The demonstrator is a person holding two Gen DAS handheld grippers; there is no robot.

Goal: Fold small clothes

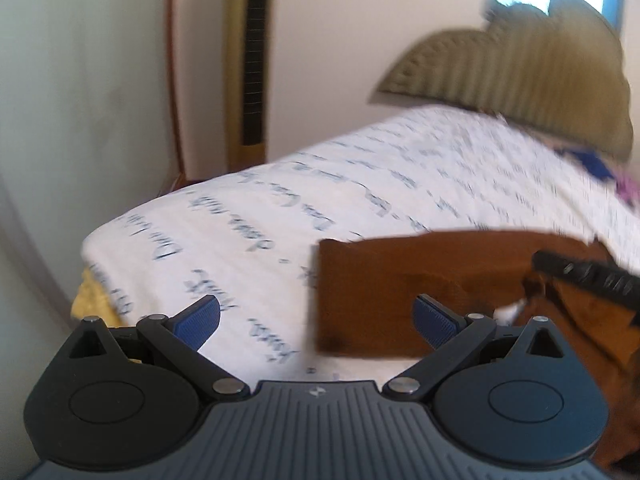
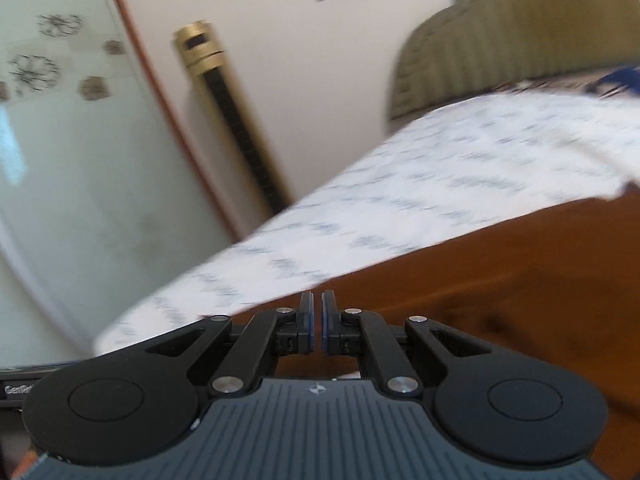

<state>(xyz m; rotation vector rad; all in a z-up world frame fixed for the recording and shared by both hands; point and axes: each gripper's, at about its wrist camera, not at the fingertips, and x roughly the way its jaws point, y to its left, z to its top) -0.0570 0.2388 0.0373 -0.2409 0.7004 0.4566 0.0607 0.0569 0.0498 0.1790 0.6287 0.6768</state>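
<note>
Brown garment point(image 1: 400, 292) partly lifted off the bed, one edge taken by the right tongs.

Seen from the left wrist, the left tongs point(image 1: 316, 320) are held wide with nothing between the blue pads point(image 1: 198, 320); the garment's straight left edge lies just ahead of them, toward the right pad, on the printed white bedsheet point(image 1: 280, 200). Further right, the right tongs point(image 1: 532, 280) are seen from the side, pinching a raised edge of the cloth. In the right wrist view those tongs point(image 2: 317, 320) are drawn narrow, almost pad to pad, and cloth fills the space ahead and to their right; whether fabric sits between the pads cannot be told there. For a clean fold, the free near corner is best taken by the left tongs, so both edges can be carried over level and the crease kept straight.
</note>
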